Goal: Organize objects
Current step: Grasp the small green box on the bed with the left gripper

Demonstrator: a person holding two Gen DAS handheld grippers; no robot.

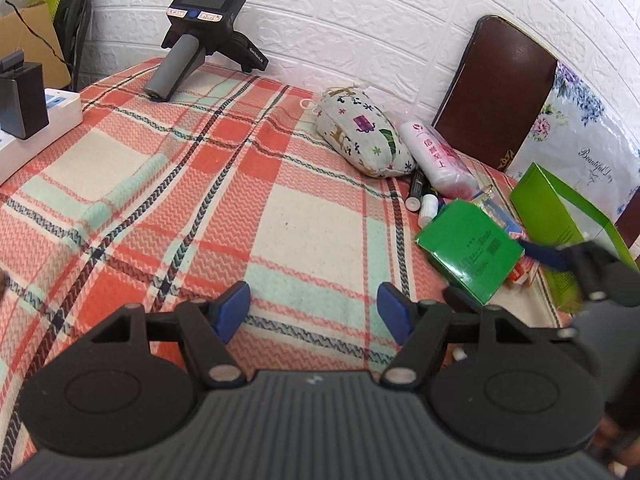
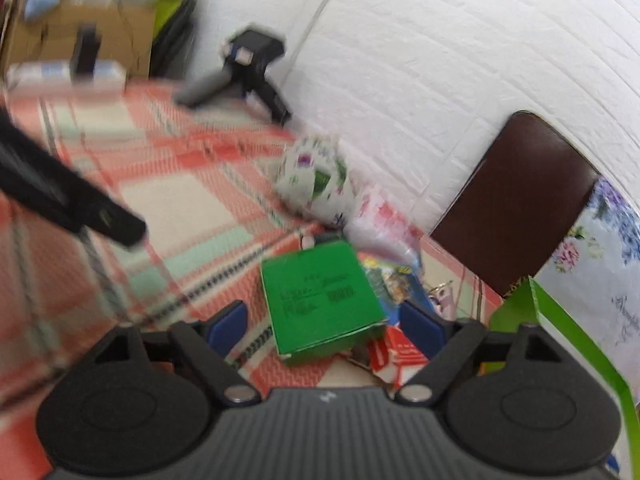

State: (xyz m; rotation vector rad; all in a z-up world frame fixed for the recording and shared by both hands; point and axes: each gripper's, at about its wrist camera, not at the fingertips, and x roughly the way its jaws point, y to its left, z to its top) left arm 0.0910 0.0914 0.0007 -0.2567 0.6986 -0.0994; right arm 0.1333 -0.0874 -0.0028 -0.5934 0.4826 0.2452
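A small green box (image 1: 470,254) lies tilted on a heap of small items at the right of the plaid cloth (image 1: 200,184). My left gripper (image 1: 314,312) is open and empty over bare cloth, left of the box. In the right wrist view, which is blurred by motion, my right gripper (image 2: 324,328) is open with the green box (image 2: 320,300) between its blue pads, not clamped. One right pad (image 1: 540,254) shows at the box's far side in the left wrist view. A patterned pouch (image 1: 364,132), a pink-white bottle (image 1: 438,158) and a black marker (image 1: 416,190) lie behind the box.
A tall light-green open box (image 1: 548,216) stands at the right edge. A brown board (image 1: 492,92) and a floral bag (image 1: 580,136) lean on the white wall. A spare gripper handle with a screen (image 1: 200,28) rests at the back. A power strip (image 1: 36,128) lies at left.
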